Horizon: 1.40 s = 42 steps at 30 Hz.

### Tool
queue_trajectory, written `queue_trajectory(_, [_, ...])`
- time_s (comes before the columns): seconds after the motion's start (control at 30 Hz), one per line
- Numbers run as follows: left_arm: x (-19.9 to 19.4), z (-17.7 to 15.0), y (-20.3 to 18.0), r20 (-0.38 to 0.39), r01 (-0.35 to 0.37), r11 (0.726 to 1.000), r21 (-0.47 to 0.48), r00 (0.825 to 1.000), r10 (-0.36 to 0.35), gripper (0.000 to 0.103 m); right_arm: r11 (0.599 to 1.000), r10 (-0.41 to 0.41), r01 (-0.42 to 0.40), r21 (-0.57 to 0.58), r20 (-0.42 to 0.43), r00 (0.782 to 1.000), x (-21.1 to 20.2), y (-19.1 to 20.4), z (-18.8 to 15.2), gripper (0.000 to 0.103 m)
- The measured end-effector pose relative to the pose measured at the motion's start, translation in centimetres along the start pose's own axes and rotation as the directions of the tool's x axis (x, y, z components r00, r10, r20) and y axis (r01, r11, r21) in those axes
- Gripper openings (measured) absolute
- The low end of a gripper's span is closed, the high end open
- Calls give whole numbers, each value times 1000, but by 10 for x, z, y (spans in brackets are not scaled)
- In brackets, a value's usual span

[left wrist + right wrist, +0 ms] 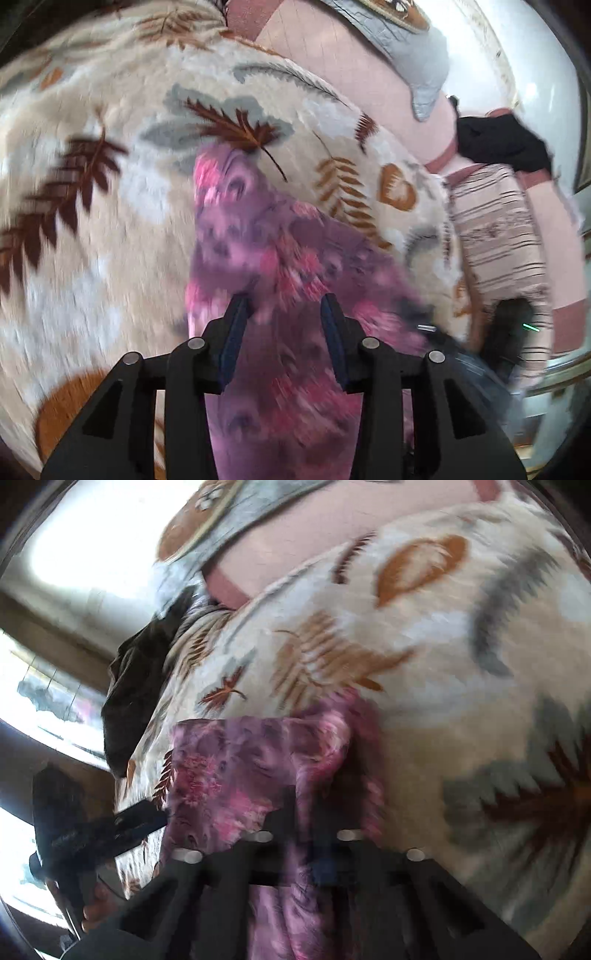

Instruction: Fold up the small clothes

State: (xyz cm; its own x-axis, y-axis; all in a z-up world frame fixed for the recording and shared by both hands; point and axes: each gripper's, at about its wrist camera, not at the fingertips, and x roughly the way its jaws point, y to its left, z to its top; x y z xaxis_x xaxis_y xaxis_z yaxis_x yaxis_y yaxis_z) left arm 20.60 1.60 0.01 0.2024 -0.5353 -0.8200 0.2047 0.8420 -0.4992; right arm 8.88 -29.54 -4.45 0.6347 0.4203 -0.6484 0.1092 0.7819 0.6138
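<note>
A small purple and pink floral garment [273, 251] lies on a cream blanket with leaf prints [110, 206]. My left gripper [284, 306] hangs over the garment's near end; its jaws stand apart with cloth between and under them. In the right wrist view the same garment [229, 771] runs up between my right gripper's fingers [306, 805], which are badly blurred, with cloth draped over them. The left gripper [122, 823] shows at the left of that view, at the garment's edge.
A pink bedsheet [332, 48] lies beyond the blanket. A grey pillow [417, 48] and a black cloth [498, 140] lie at the far right. A striped pink cloth [495, 229] lies by the bed's edge. A bright window [74, 542] is at the left.
</note>
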Motion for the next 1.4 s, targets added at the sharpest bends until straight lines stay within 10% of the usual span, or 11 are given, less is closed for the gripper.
queue_trajectory(0.1, [21,10,6,61,-169,984,58,984,165,39,998,14,-10,-67,57,998,-6,4,2,5])
queue_trajectory(0.13, [31,10,12,50,-219,973,76,975,216,56,998,-6,8,-65,34,999,0,-2,1,5])
queue_trajectory(0.23, [30,9,29,38,-168,985,44,985,166,62,989,-139,132,-70,-107,985,34,-26,-10,5])
queue_trajectory(0.53, [-14,5,-4,136,-232,962,148,968,212,61,964,-85,109,-242,107,991,-17,25,1,16])
queue_trajectory(0.7, [47,21,1,-17,-328,937,116,943,332,63,940,-230,205,-275,-64,971,57,17,-3,14])
queue_trajectory(0.87, [6,-5,-9,27,-261,954,148,965,260,61,953,-138,131,-275,-6,990,8,29,-9,18])
queue_trajectory(1.0, [-17,-67,-29,66,-267,910,318,963,260,66,942,-43,27,-334,-40,998,-26,33,-45,31])
queue_trajectory(1.1, [8,-98,-30,87,-336,860,385,941,328,74,920,-168,128,-371,-77,983,-7,17,-74,39])
queue_trajectory(1.23, [-3,-84,-15,29,-290,919,268,956,293,77,942,-175,142,-305,-81,981,-16,23,-65,40])
queue_trajectory(1.4, [-33,-108,-22,82,-304,899,314,953,293,77,926,-95,66,-371,-60,994,-54,43,-82,39])
